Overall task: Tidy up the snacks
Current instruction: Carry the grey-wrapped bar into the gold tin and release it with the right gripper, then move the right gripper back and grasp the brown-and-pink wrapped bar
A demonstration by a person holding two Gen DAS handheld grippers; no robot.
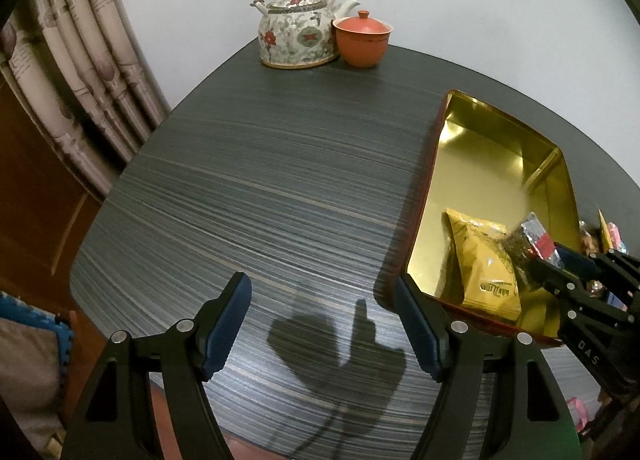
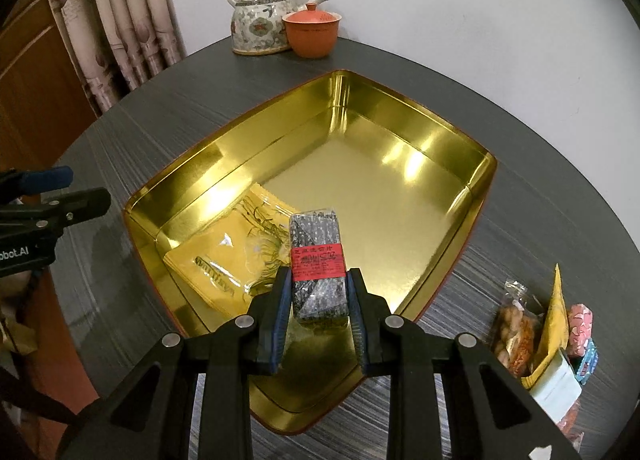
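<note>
The left wrist view looks down across the dark striped table [image 1: 280,180]; the right hovers close above the gold-lined rectangular tin [image 2: 400,196]. Both share the floral ceramic teapot [image 1: 296,28].

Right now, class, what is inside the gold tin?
A yellow snack packet lies inside the gold tin. The right gripper holds a black-speckled packet above it, hiding part of the floor.

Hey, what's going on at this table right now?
A person with a gripper in each hand is sorting snacks into a gold tin. The right gripper is shut on a dark packet with a red label, held over the tin's near end. A yellow packet already lies inside. The left gripper is open, holding nothing, over the table beside the tin. More snacks wait in a pile on the table to the right. A teapot and lidded cup stand at the far edge.
</note>
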